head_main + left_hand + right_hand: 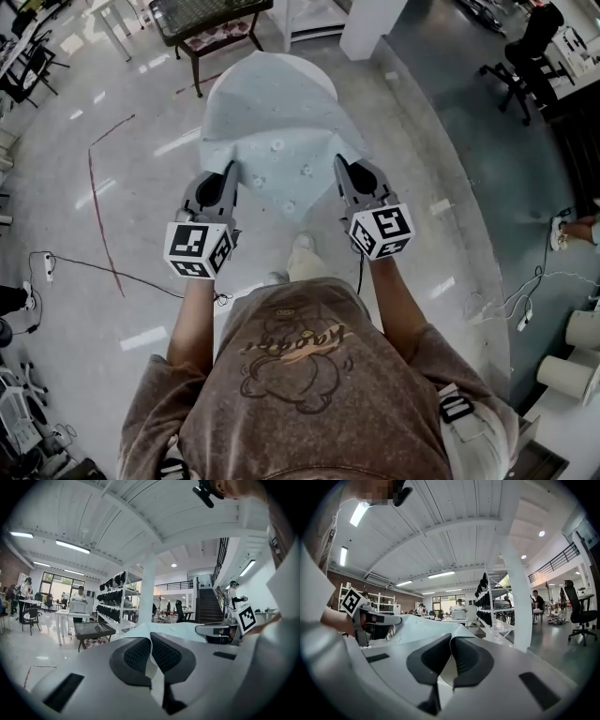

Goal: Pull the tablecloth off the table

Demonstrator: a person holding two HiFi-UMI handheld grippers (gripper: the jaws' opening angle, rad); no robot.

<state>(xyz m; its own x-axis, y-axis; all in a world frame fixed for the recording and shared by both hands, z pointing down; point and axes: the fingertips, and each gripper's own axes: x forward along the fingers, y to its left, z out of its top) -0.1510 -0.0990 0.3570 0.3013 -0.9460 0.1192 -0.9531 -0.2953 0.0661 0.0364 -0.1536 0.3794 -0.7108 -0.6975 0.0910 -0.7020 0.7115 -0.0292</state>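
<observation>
Tablecloth (277, 131): far end on table (314, 80), near edge held up between grippers.
Left gripper (231, 172): closed tight, pinching cloth's left corner.
Right gripper (338, 165): closed tight, pinching cloth's right corner.

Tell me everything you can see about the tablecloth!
The tablecloth is pale blue-green, thin and soft-looking, with small flower-like marks. Its far end drapes over a rounded top that it hides. Its near edge is raised and stretched, pinched at one corner by the left gripper and at the other by the right gripper, both shut on it. It wrinkles a little between them.
</observation>
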